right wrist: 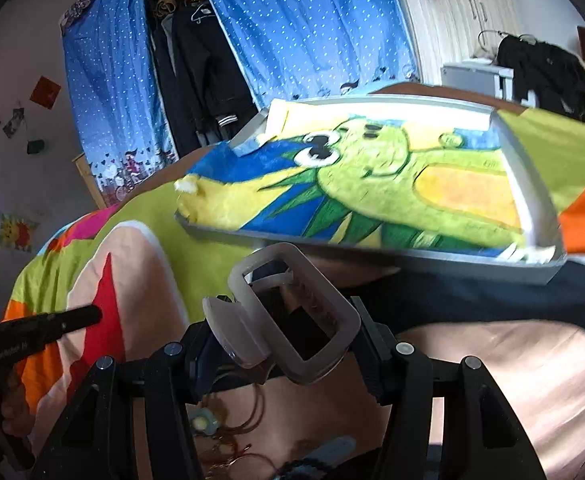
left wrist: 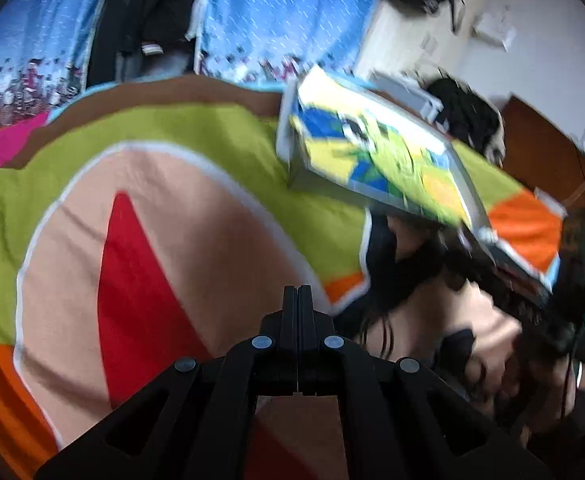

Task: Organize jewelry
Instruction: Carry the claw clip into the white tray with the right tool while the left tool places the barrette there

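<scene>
A shallow grey tray [right wrist: 532, 184], lined with a frog-print cloth [right wrist: 372, 168], hangs tilted above the bedspread. My right gripper [right wrist: 288, 344] is shut on a whitish loop handle [right wrist: 324, 312] below the tray's near edge. Beneath that gripper lies jewelry: a blue flower pendant [right wrist: 204, 422] and thin cords [right wrist: 248, 412]. In the left wrist view the same tray [left wrist: 292, 136] appears blurred at upper right, with the right gripper [left wrist: 488, 264] under its edge. My left gripper [left wrist: 298, 292] is shut on nothing over the bedspread, apart from the tray, and is also seen as the left gripper [right wrist: 92, 314] in the right wrist view.
A bright patchwork bedspread [left wrist: 164, 208] covers the whole surface below. Blue dotted curtains [right wrist: 300, 28] and hanging dark clothes [right wrist: 196, 60] stand behind it. A white cabinet [right wrist: 472, 76] with dark clothing [right wrist: 544, 68] sits at the far right.
</scene>
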### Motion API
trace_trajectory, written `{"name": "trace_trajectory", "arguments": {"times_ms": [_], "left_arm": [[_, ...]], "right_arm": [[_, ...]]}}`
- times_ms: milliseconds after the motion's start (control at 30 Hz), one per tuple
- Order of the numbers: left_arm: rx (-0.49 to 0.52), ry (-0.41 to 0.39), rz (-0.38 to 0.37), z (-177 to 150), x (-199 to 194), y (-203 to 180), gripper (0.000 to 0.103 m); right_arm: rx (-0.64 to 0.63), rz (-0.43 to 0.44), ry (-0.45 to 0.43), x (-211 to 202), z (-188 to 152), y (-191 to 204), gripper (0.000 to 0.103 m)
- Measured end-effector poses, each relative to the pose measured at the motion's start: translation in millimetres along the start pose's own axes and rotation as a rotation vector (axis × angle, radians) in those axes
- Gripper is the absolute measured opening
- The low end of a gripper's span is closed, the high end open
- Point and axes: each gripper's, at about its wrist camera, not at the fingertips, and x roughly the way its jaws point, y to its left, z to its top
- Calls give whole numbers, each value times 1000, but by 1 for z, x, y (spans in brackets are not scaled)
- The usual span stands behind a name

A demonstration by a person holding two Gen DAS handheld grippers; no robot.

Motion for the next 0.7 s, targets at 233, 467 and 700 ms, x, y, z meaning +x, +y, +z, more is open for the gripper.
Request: {"name": "trace_trajectory", "arguments": {"times_ms": [233, 467, 700], "left_arm": [[92, 177, 16, -47, 15, 14, 0], [169, 196, -7, -62, 26, 9, 11], [249, 152, -4, -63, 35, 1, 48]], "right_arm": [[-9, 43, 50, 6, -22, 26, 56], [-24, 58, 98, 14, -40, 44, 56], [-35, 55, 139, 26, -52, 47, 56]]}}
